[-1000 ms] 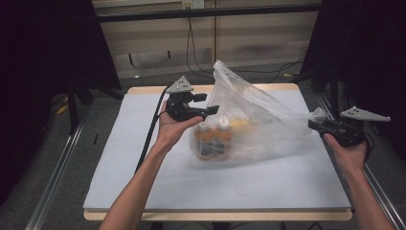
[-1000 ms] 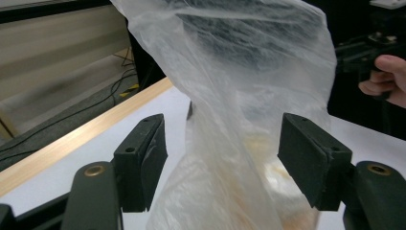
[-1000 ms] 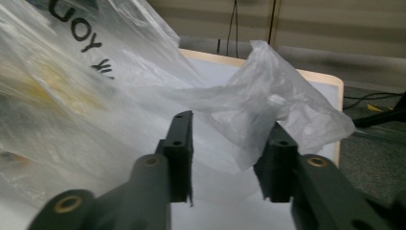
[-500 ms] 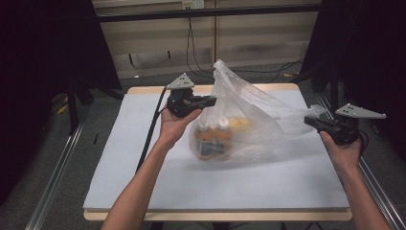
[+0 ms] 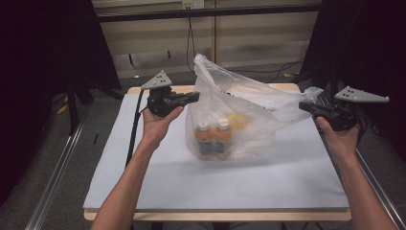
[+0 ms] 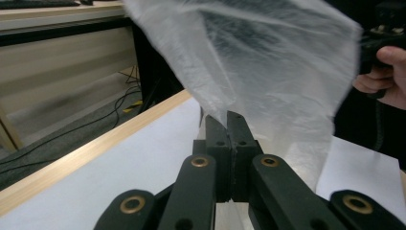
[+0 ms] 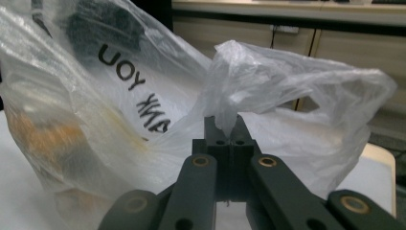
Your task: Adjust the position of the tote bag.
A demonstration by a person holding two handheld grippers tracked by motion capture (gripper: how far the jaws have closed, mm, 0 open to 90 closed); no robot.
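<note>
Plastic bag film is pinched in both tools: the left tool has clamped shut on one edge, the right tool on the opposite handle. Stretched between them, the bag rests on the white table, two orange bottles upright inside.

both bare arms reach up from the bottom of the high view, the left hand holding the left gripper with jaws squeezed tight together, and the right hand holding the right gripper squeezed tight too, both pointing inward.
</note>
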